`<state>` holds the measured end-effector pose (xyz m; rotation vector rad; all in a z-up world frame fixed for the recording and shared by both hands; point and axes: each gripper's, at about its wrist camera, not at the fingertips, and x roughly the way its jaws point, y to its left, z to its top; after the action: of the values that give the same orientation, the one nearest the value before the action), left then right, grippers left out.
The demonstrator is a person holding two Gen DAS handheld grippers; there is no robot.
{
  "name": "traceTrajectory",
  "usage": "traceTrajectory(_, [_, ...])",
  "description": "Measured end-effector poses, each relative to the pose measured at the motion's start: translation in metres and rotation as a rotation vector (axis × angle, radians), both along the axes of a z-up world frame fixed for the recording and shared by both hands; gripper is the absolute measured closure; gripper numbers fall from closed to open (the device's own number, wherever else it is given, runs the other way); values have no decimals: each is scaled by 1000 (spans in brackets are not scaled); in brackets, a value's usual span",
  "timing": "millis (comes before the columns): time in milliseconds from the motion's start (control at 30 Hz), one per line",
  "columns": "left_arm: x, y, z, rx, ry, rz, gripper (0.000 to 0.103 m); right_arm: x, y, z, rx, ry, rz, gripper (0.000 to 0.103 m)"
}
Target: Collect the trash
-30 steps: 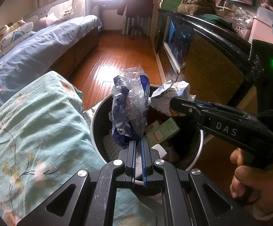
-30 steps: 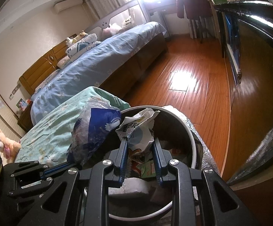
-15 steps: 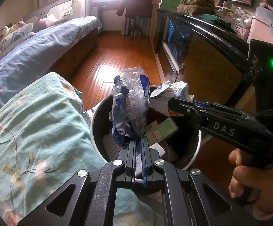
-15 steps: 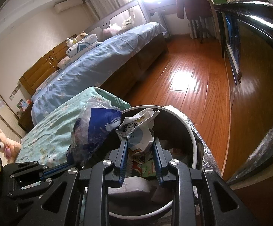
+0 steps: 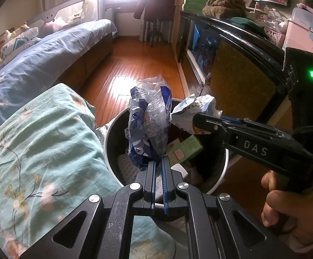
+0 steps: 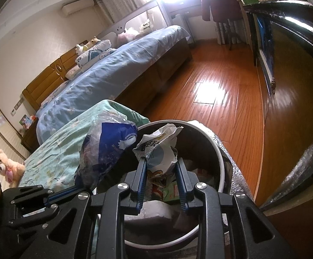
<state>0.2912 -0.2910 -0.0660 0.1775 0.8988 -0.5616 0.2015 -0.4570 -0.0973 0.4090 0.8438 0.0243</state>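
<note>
The crumpled blue-and-clear plastic bag (image 5: 149, 125) stands above the open trash bin (image 5: 111, 129), over its bed-side rim, its long axis running up and away from the left gripper (image 5: 159, 161), whose jaws are pressed fully together on the bag's lower end. Beside it, further over the bin's mouth, the crumpled white printed wrapper (image 6: 159, 151) sits between the jaws of the right gripper (image 6: 160, 166); its crushed top points up and away from the jaws. Compared with a second ago, both pieces hang in the same places over the bin, and the only change is at the right gripper, whose jaws have spread slightly. They stand a little apart; the left blue pad lies against the wrapper, while I cannot tell whether the right pad touches it. Inside the bin lie a green carton (image 5: 184, 151) and white packing foam (image 6: 154, 212). Against the bin's side presses a green floral quilt (image 5: 38, 151); beyond the bin stretches a wooden floor (image 5: 135, 69).
</note>
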Motion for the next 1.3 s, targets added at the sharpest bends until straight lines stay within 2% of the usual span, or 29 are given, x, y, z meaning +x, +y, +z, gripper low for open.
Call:
traceTrajectory(267, [1,-1,0,0,18,2,99,-1,-1,-1,1,5,-2,74])
traceTrajectory(300, [2,-2,0,0,22,1,96,-1,-1,-1,2,6,-3,71])
traceTrajectory(367, [2,-2,1,-7,29,1,90,0,-2,-2,10,11,-8,62])
traceTrajectory(433, [1,0,3,-9,20,10,74,-2,-4,-1,19,6,-16,56])
traceTrajectory(633, [-8,19,8,-43,2,40,65,-10,-3,5,45,-4,-28,47])
traceTrajectory(800, [-29,54,12,-102,-21,121,54,-27,8,19,71,-42,-41,21])
traceTrajectory(833, [-34,62,13,-116,-27,139,52,-33,14,22,82,-50,-43,20])
traceTrajectory(1133, [-94,138,31,-196,-138,298,36,-64,72,43,90,-133,9,15])
traceTrajectory(1300, [-124,166,37,-207,-185,368,36,-70,100,56,25,-174,45,15])
